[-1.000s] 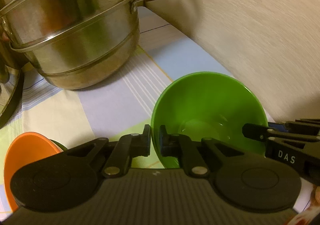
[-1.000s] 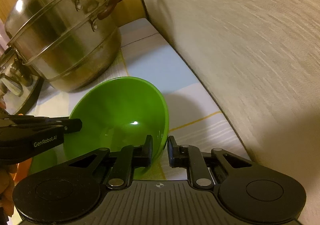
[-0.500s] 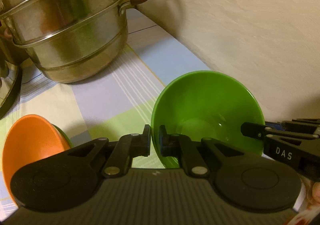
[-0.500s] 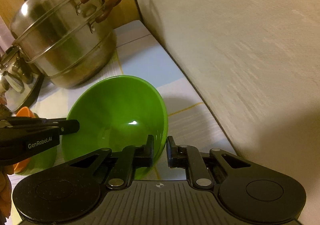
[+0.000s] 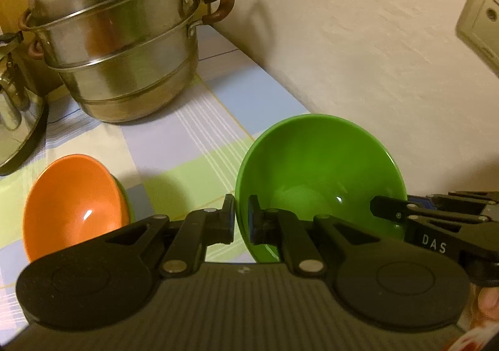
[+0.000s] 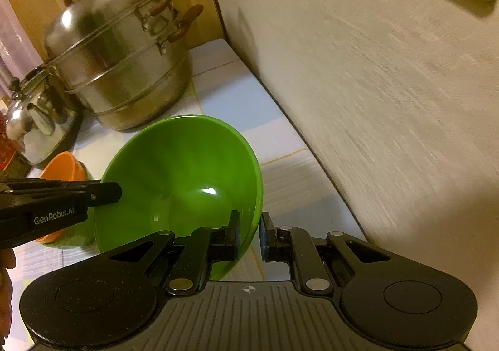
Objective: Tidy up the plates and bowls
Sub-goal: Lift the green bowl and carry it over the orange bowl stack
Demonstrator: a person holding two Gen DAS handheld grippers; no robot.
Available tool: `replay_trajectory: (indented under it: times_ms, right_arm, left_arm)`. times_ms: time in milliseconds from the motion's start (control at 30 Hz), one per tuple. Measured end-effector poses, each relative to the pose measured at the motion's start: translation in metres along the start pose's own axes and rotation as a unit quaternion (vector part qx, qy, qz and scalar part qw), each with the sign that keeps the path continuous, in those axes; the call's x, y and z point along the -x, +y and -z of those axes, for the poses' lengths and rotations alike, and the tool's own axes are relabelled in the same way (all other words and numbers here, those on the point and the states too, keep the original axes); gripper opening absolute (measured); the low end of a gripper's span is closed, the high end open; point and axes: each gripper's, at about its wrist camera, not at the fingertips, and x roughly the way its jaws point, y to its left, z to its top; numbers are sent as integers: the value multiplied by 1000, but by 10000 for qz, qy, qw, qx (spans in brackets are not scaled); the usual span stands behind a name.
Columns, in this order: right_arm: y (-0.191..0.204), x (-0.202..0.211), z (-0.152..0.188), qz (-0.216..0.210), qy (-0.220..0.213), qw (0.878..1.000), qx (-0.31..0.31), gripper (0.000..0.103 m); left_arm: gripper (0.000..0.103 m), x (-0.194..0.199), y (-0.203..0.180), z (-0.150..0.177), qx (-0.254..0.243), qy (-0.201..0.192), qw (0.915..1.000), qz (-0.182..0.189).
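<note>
left wrist view: the left gripper [image 5: 240,223] is clenched on the near left rim of a glossy green plastic bowl [image 5: 321,176], while the right gripper [image 5: 379,210] reaches in from the right and pinches the opposite rim. the bowl hangs tilted above a pastel checked tablecloth [image 5: 187,145], close to the cream textured wall [image 5: 358,48]. to the left sits a shiny orange plastic bowl [image 5: 75,207], apparently nested in another green one, though only a sliver of that shows. a tall stainless steel steamer pot with brown handles [image 5: 124,45] stands at the far end.

right wrist view: the right gripper [image 6: 250,234] grips the green bowl [image 6: 177,182] at its near right rim, one finger inside and one outside; the left gripper [image 6: 115,192] holds the far left edge. beyond it the orange bowl [image 6: 62,167] waits, with a steel kettle [image 6: 34,120] beside the steamer pot [image 6: 124,70].

the job looks partly done: one bowl is in transit, likely bound for the orange stack; no plates are visible.
</note>
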Motion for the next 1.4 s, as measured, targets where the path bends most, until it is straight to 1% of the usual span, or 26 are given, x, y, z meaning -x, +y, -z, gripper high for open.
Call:
replay_trajectory:
  times_ms: [233, 600, 1033, 1400]
  right_arm:
    - [10, 25, 1, -30, -101, 9999, 100, 12]
    - [29, 58, 2, -70, -215, 9993, 304, 12]
    - [62, 76, 2, -201, -306, 9980, 508, 12]
    - [89, 82, -4, -320, -358, 9967, 654, 12]
  left_arm:
    - [7, 28, 0, 6, 36, -109, 9999, -17]
    - [7, 62, 13, 12, 186, -229, 9996, -27]
    - [7, 96, 34, 13, 323, -352, 9988, -142]
    - [7, 120, 54, 16, 458, -437, 9977, -240]
